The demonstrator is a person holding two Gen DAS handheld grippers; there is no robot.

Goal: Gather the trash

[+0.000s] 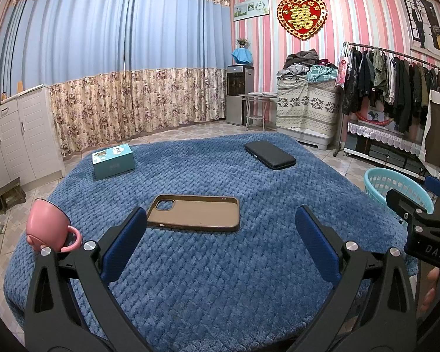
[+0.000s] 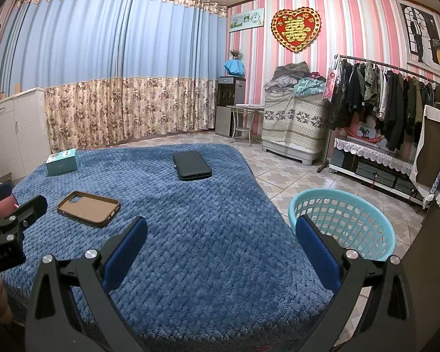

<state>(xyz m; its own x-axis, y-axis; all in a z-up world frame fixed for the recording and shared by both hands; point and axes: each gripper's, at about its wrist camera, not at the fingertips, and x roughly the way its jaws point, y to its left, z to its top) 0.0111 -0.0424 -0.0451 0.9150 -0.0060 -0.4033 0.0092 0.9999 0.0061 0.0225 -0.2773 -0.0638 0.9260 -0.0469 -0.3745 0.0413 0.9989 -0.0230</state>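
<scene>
A brown phone case [image 1: 194, 212] lies face up on the blue blanket [image 1: 220, 278], just ahead of my left gripper [image 1: 221, 215], which is open and empty. A teal box [image 1: 113, 160] sits far left and a black wallet case [image 1: 269, 154] far right. A pink cup [image 1: 48, 225] lies on its side at the blanket's left edge. My right gripper [image 2: 221, 226] is open and empty over the blanket's right part. The right wrist view shows the phone case [image 2: 88, 207], box [image 2: 62, 162], black case [image 2: 192, 165] and a light blue basket [image 2: 366, 220] on the floor.
The basket [image 1: 396, 186] stands right of the blanket [image 2: 190, 249]. White cabinets [image 1: 11, 135] line the left wall. A clothes rack [image 1: 396, 79], a covered chest [image 1: 306, 105] and a water dispenser [image 1: 239, 94] stand at the back right. The floor is tiled.
</scene>
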